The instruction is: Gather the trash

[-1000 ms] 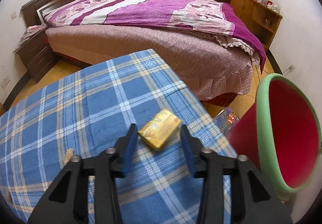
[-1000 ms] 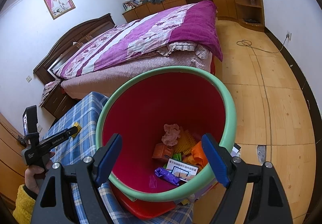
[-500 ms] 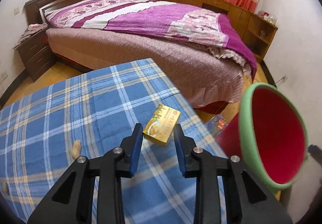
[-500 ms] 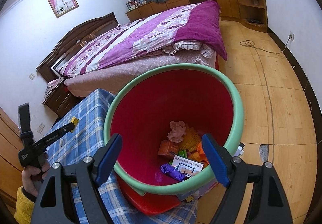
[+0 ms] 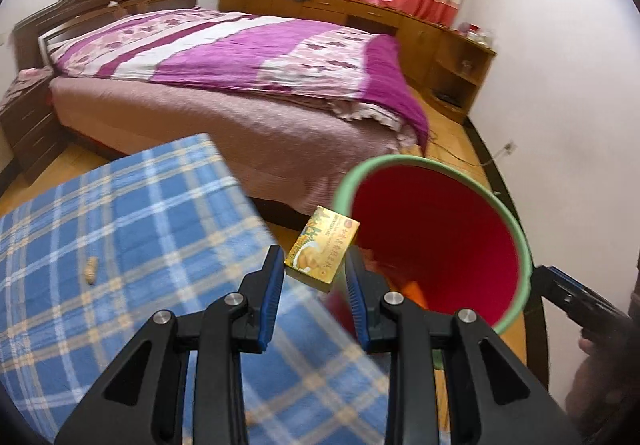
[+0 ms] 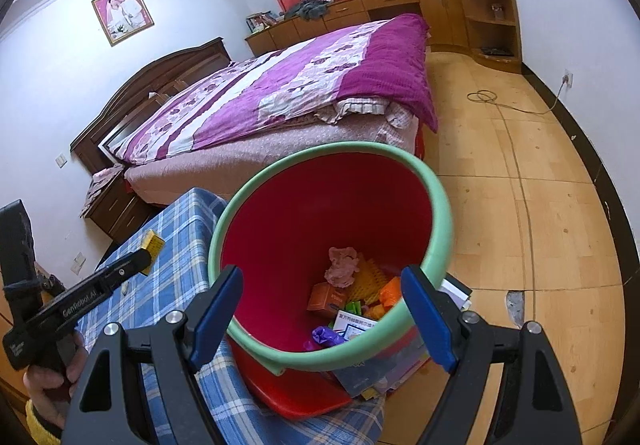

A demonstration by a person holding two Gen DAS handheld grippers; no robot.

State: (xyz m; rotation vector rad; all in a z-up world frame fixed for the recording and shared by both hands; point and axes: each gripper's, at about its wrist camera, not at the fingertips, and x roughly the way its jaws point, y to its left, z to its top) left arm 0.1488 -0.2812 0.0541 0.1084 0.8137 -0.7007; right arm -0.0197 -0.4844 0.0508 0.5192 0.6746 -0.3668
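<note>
My left gripper [image 5: 314, 269] is shut on a small yellow box [image 5: 322, 245] and holds it in the air past the table's edge, beside the rim of the red bin with a green rim [image 5: 436, 237]. The box also shows in the right wrist view [image 6: 151, 244], held by the left gripper [image 6: 142, 259]. My right gripper [image 6: 320, 305] is wide around the tilted bin [image 6: 332, 357]; whether its pads touch the rim is unclear. Several pieces of trash [image 6: 348, 301] lie in the bin's bottom. A peanut shell [image 5: 91, 269] lies on the blue plaid tablecloth [image 5: 120, 245].
A large bed with a purple cover [image 5: 240, 57] stands beyond the table. Wooden cabinets [image 5: 440, 41] line the far wall. A nightstand [image 5: 24, 121] is at the left. A cable [image 6: 504, 105] lies on the wooden floor. Papers [image 6: 384, 369] sit under the bin.
My left gripper has lifted the yellow box off the tablecloth and carried it right to the bin's rim. The bin has stayed tilted towards the table.
</note>
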